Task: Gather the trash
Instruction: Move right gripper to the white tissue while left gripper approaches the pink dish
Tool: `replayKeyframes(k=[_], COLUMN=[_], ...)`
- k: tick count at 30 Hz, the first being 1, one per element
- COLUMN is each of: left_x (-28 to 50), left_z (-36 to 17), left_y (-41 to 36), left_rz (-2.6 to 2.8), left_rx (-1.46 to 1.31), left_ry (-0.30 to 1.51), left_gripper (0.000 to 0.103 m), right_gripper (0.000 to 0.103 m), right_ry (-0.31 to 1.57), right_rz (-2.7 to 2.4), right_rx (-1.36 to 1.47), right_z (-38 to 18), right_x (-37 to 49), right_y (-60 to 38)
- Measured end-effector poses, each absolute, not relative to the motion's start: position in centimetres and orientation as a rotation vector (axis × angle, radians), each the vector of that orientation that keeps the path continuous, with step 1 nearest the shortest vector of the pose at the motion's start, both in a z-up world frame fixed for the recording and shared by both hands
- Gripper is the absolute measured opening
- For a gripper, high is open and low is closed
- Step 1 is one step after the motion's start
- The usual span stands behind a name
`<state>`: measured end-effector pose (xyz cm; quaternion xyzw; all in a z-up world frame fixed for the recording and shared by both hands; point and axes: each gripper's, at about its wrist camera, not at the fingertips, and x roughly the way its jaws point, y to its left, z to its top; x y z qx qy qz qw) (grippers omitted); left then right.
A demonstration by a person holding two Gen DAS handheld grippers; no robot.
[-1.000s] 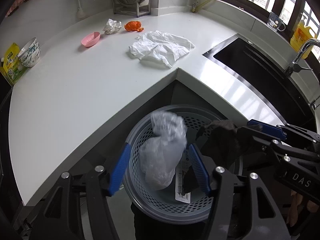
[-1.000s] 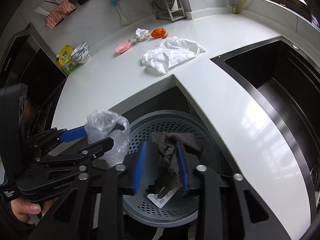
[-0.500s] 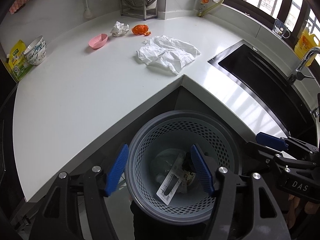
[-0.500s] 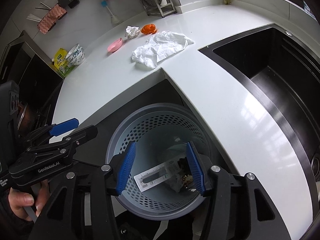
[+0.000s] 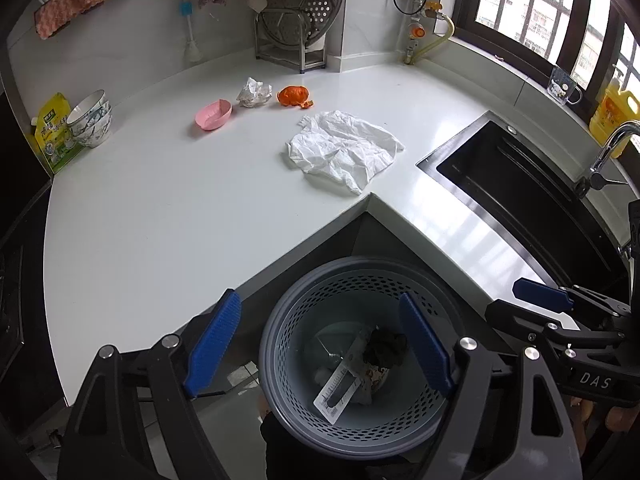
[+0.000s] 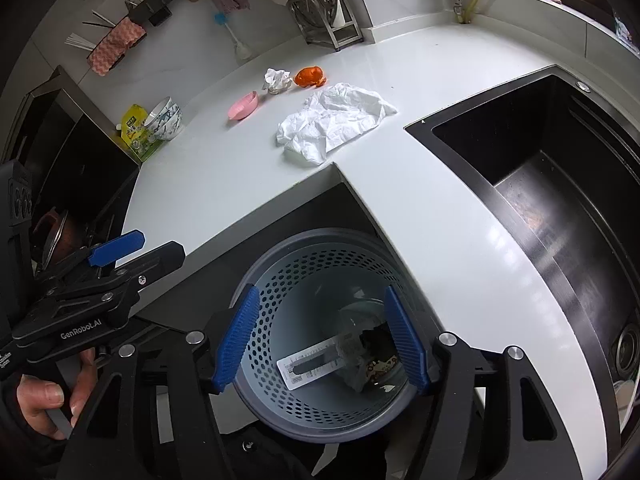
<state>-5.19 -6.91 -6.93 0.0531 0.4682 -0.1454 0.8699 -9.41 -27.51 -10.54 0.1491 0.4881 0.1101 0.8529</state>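
Observation:
A grey perforated bin (image 5: 288, 320) (image 6: 280, 256) stands on the floor in the counter's inner corner. Inside lie a white labelled strip (image 5: 340, 388) (image 6: 316, 364), a dark rag (image 5: 386, 348) (image 6: 378, 338) and clear plastic. My left gripper (image 5: 320, 344) hangs above the bin, jaws opening, nothing between them. My right gripper (image 6: 322, 346) is over the same bin, jaws also opening and empty. On the white counter lie a crumpled white bag (image 5: 344, 152) (image 6: 334, 120), a paper ball (image 5: 254, 93) (image 6: 277, 80) and orange peel (image 5: 295, 96) (image 6: 310, 76).
A pink dish (image 5: 214, 114) (image 6: 243, 106), stacked bowls (image 5: 90, 118) (image 6: 165, 117) and a yellow packet (image 5: 54, 132) sit at the counter's left. A black sink (image 5: 520, 192) (image 6: 540, 184) lies right, with a tap (image 5: 612, 148) and yellow bottle (image 5: 612, 118). A rack (image 5: 298, 20) stands at the back.
Both grippers let go of their loads: the clear plastic bag and the dark rag dropped into the bin. Both sets of jaws widened and both grippers rose above the bin.

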Motion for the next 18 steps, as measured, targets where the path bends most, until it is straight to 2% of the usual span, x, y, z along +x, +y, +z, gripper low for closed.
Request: replayKeyframes(k=[18], left_x=[-5.2], left_z=[-4.9], left_y=[-6.0], left_rz=[-0.262], left_rx=[0.1], left_ry=[0.96], left_gripper=[0.087], right_gripper=[0.067], right_ry=[0.98], right_rz=[0.23], right_rx=[0.355], right_z=[-9.2], right_x=[-9.9], right_y=[-28.2])
